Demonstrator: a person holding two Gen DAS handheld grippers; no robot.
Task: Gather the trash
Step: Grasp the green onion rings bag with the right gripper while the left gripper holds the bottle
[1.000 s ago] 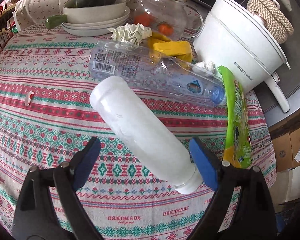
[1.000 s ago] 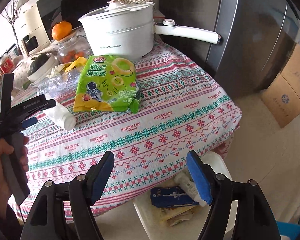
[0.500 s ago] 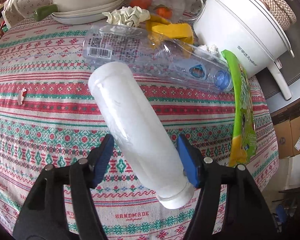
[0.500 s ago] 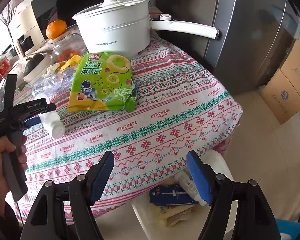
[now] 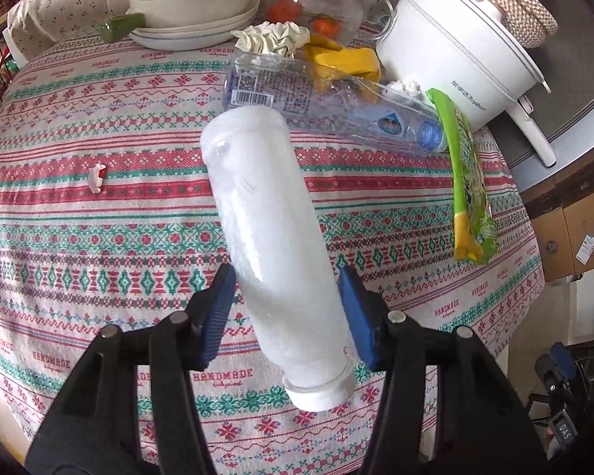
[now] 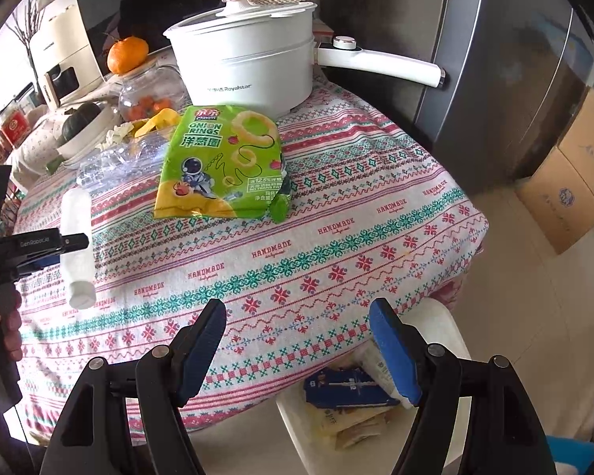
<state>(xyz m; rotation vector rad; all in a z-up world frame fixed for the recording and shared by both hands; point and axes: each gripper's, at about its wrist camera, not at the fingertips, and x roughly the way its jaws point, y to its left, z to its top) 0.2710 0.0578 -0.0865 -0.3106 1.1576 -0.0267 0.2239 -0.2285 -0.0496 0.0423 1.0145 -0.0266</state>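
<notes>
The left gripper [image 5: 287, 303] has its jaws closed on the white bottle [image 5: 271, 245], held above the desk [image 5: 99, 237] near its cap end (top-heavy), so it could pivot and slip. The right gripper [image 6: 297, 350] hangs wide open and empty above the bin [image 6: 447, 320] below the desk edge; a loose carry could drop the bottle short of it.

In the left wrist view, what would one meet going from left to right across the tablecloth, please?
small white scrap → frosted white bottle held in the left gripper → clear bottle's blue cap → green snack bag
</notes>
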